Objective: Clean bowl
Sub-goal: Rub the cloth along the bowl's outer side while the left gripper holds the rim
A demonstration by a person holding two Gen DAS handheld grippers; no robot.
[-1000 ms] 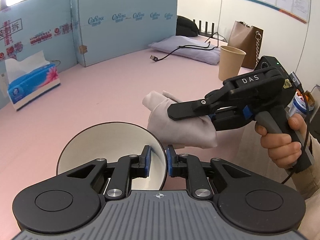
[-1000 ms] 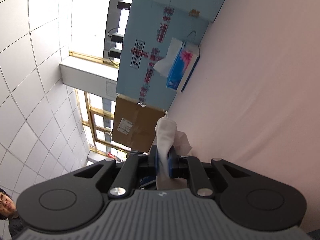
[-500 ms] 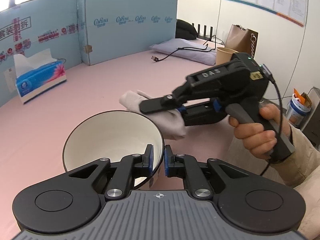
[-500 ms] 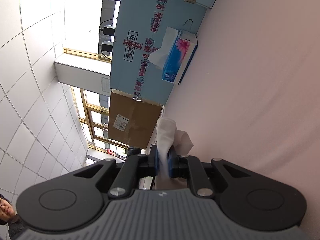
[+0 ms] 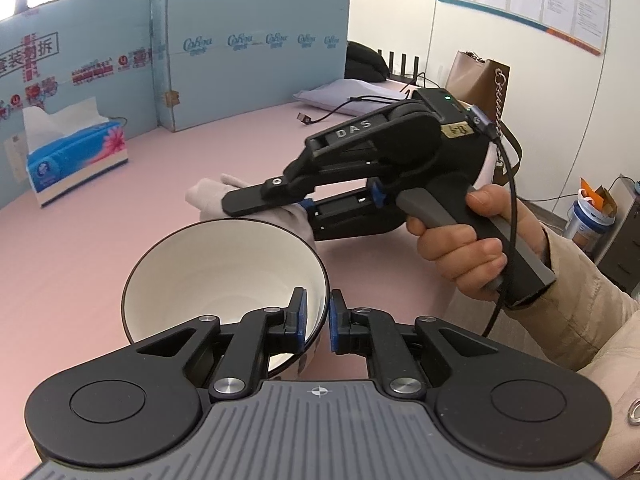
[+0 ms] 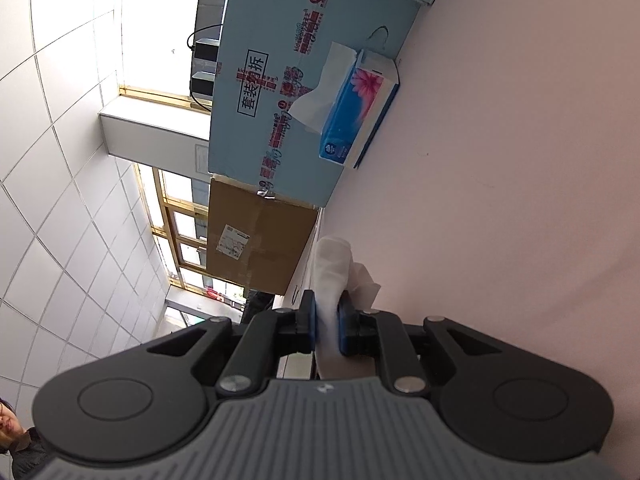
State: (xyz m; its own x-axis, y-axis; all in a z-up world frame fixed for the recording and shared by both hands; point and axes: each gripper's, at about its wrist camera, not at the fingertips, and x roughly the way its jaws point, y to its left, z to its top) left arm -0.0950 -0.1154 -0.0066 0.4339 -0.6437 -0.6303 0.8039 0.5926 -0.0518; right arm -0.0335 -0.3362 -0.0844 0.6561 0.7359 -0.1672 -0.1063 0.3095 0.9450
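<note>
Your bowl (image 5: 224, 276), white inside with a dark rim, sits tilted at the near middle of the pink desk (image 5: 100, 240), its right wall clenched in your left tool (image 5: 316, 316). Just beyond its far rim, your right tool (image 6: 326, 322) grips a pale cloth (image 5: 208, 196); whether cloth touches bowl is hard to tell. A tissue box (image 5: 76, 160) stands far left.
</note>
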